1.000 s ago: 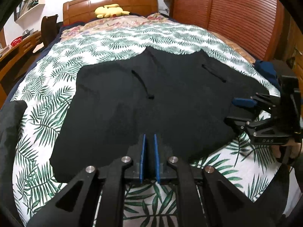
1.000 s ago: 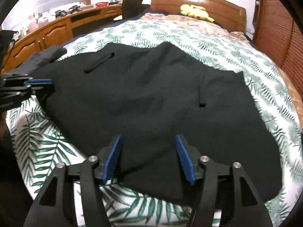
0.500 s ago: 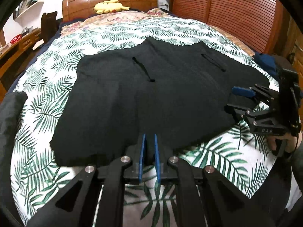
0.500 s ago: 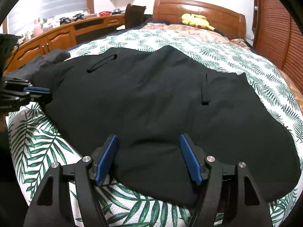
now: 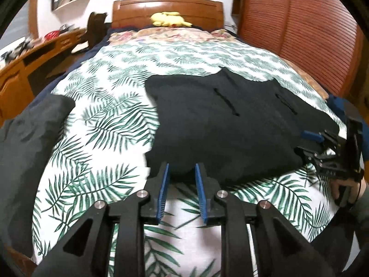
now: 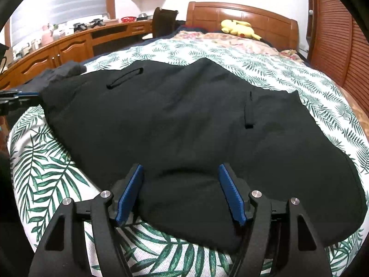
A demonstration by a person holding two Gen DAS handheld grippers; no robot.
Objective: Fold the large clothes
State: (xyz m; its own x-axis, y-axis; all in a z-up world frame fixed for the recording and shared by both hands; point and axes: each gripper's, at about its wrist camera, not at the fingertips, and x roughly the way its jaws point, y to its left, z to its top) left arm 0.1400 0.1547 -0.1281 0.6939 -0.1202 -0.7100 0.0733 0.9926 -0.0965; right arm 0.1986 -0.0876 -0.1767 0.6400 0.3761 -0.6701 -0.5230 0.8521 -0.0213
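We see a bed with a white quilt printed with green palm leaves [image 5: 110, 138]; we use it as the landmark.

At the bed's left edge lies a dark grey bundle of cloth [image 5: 27, 143], rumpled, partly hanging off the quilt. Past that edge runs a curved brown wooden desk with cabinet doors [image 6: 57, 50], cluttered on top; items too small to name.

Our left gripper with black arms and blue ribbed pads [image 5: 182, 173] hovers over the bed's near edge, pointing down at the quilt. Its jaws are opening; nothing sits between them, only the near hem of the garment lies just beyond the tips. Released, holding nothing.

The large black garment with two slit pockets [image 6: 184, 120] is spread flat on the quilt across the middle and right of the bed, near hem close to the bed's foot edge, far edge well short of the pillows. One fold bulges along the near hem.

Our right gripper, same black-and-blue build [image 6: 180, 173], stands at the bed's near right side, jaws wide apart over that bulge. Pads straddle the cloth without pinching it: released. In the left view a hand [image 5: 346, 191] holds it.

At the bed's head: a brown wooden headboard [image 6: 242, 16] with a yellow plush toy [image 6: 239, 28] below it.
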